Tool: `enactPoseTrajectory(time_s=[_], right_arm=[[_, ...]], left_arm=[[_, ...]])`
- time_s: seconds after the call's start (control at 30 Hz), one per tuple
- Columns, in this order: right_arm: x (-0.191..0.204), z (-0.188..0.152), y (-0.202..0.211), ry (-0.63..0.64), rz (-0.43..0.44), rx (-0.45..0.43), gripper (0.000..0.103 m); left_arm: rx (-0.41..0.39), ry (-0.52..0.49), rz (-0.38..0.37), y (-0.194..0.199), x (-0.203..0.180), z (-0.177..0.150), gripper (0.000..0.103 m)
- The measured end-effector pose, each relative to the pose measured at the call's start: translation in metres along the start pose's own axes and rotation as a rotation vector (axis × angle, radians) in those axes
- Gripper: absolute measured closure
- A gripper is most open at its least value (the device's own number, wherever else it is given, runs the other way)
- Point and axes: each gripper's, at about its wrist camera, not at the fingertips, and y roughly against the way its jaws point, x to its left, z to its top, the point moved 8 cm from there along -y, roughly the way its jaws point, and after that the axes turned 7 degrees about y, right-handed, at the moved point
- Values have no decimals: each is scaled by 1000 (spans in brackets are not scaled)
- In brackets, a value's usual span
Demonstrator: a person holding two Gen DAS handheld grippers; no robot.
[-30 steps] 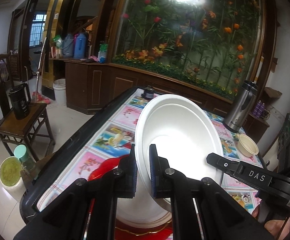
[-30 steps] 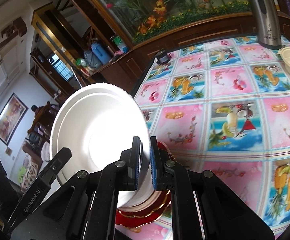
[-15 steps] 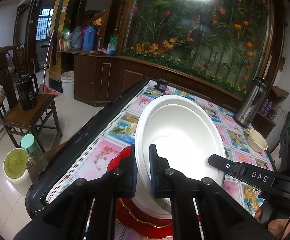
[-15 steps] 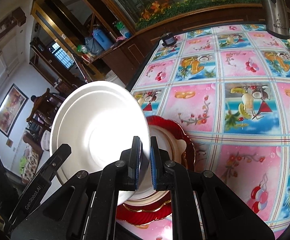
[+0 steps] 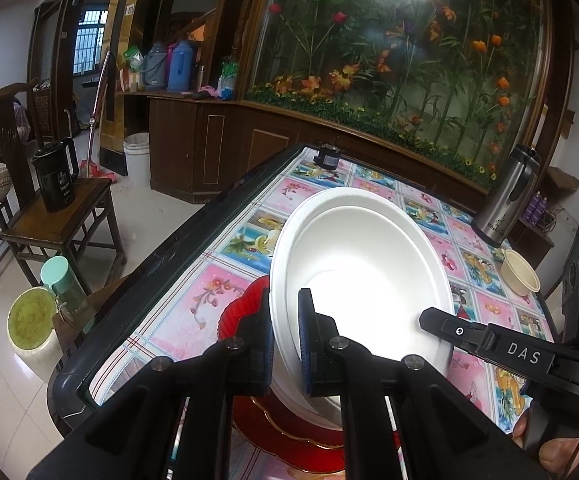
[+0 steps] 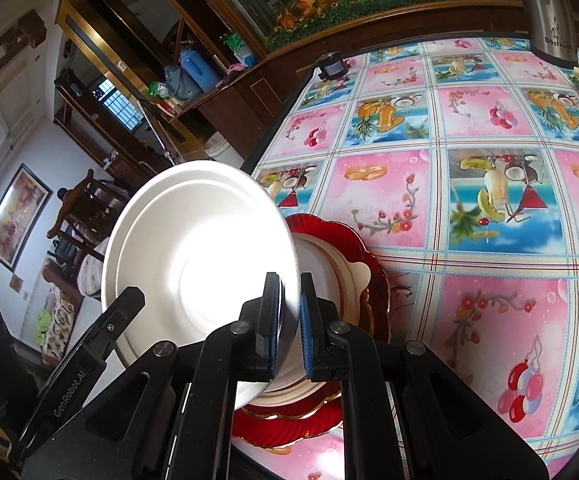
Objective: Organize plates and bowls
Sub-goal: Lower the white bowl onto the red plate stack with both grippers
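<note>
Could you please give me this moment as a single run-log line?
left gripper: shut on white bowl | right gripper: shut on white bowl | bowl tilted above red plate stack | beige bowl apart

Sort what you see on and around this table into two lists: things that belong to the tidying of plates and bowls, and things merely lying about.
Belonging to the job:
white bowl, gripped by both the left gripper and the right gripper
red plate
cream dish on the red plate
small bowl

Lying about:
steel flask
black kettle on the stool
green-capped bottle
</note>
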Motion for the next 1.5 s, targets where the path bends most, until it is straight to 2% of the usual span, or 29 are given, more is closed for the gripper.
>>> enactPoseTrajectory(time_s=[0.4, 0.73, 0.87, 1.03, 1.27, 1.5], right_arm=[[-11, -5, -8, -31, 1, 24, 94], [-23, -8, -19, -51, -5, 47, 94], [-27, -10, -23, -61, -1, 55, 94], [-29, -10, -25, -63, 3, 57, 94], [-32, -10, -28, -73, 19, 62, 93], [-39, -5, -23, -105, 29, 46, 93]], left_arm=[[48, -4, 13, -15, 3, -9, 94], [86, 3, 60, -27, 13, -13, 93], [89, -1, 68, -28, 14, -12, 86], [105, -8, 70, -33, 12, -15, 85], [147, 22, 36, -36, 13, -17, 85], [231, 117, -40, -44, 21, -19, 85]])
